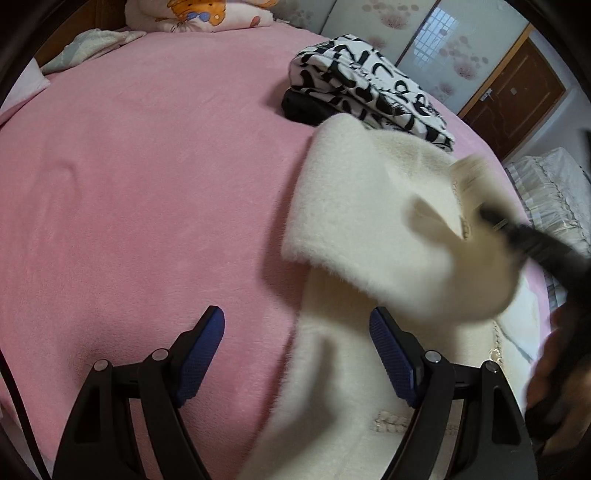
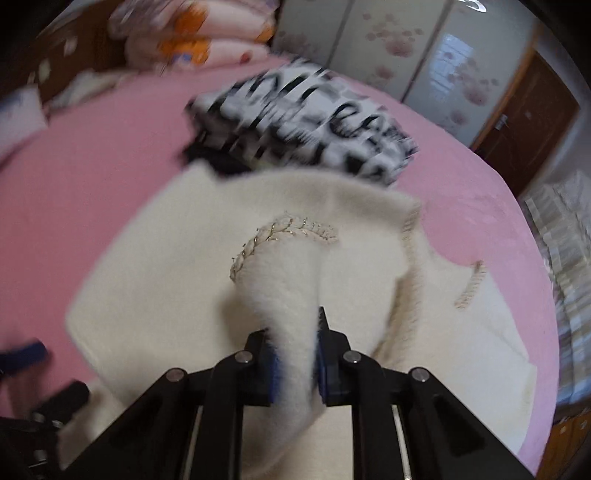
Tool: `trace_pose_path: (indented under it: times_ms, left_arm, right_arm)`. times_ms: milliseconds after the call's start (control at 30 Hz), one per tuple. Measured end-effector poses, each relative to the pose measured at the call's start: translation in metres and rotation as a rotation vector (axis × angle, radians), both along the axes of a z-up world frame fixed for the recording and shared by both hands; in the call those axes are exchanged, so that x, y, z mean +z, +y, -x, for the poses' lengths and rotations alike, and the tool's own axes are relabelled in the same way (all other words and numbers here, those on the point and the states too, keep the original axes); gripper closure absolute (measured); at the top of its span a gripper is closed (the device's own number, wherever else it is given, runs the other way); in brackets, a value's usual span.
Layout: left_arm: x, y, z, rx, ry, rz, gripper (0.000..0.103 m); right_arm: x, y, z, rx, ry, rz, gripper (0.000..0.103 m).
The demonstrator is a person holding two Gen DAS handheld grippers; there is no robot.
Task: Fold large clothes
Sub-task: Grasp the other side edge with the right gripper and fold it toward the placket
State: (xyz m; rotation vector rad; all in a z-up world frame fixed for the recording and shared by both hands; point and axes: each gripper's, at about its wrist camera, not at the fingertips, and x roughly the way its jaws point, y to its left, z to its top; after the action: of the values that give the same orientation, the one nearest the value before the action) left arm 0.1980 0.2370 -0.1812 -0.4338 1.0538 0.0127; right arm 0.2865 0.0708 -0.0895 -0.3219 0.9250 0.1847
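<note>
Pinching cream coat [image 2: 295,354], right-wrist view

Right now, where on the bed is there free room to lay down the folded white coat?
The pink blanket lies bare left of the white coat, up to the pillows. Crowded: the far right, where the black-and-white folded pile touches the coat.

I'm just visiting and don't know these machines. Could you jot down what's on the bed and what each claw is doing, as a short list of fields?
surface: pink blanket covering the bed
garment being folded: fluffy cream coat, lying on the blanket
left claw: open, nothing between its fingers, at the coat's edge
right claw: shut on a bunched fold of the coat
behind the coat: folded black-and-white garment
far end: cartoon-print bedding
</note>
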Motion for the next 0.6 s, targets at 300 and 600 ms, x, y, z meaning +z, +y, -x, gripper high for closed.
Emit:
trace_pose_path:
  times_ms: [300,600]
  left_arm:
    - [0.008,-0.022,0.001,-0.07,-0.033,0.01,0.023]
    - [0.003,-0.043,-0.02,-0.147,-0.013,0.006,0.024]
  right_arm:
    - [0.054,-0.166,0.027,-0.233,-0.101,-0.318,0.057]
    - [-0.038,-0.24,0.069,-0.344,0.178,-0.429,0.031]
